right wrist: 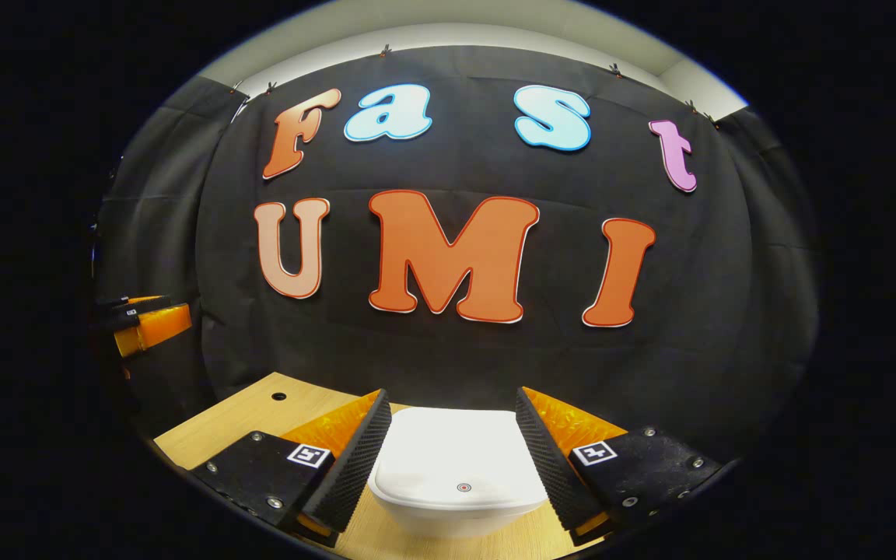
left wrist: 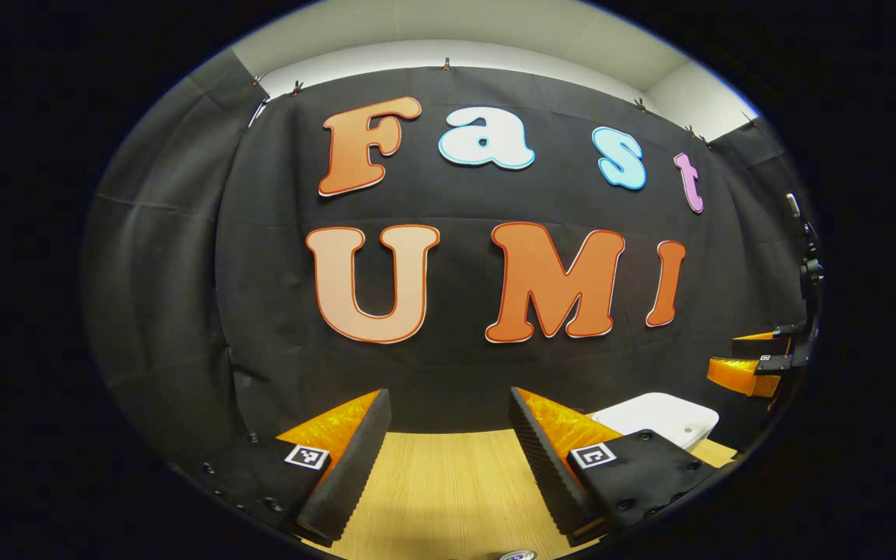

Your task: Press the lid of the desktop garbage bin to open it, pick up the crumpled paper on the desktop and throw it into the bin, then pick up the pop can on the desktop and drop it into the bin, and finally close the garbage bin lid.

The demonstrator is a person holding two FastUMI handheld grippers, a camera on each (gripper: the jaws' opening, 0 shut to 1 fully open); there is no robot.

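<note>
A white desktop bin (right wrist: 460,470) with its lid down sits on the wooden table, straight ahead in the right gripper view and low between the fingers of my right gripper (right wrist: 454,455), which hovers open above it. The same bin (left wrist: 662,420) appears at the lower right of the left gripper view, behind my left gripper's right finger. My left gripper (left wrist: 448,459) is open over bare table with nothing between its fingers. The rim of a pop can (left wrist: 516,555) peeks in at the bottom edge. My right gripper (left wrist: 759,365) also shows far right there; my left gripper (right wrist: 141,323) shows far left in the right gripper view.
The light wooden table (left wrist: 448,482) runs to the black cloth wall close behind. A small round hole (right wrist: 279,397) marks the table's back left part in the right gripper view.
</note>
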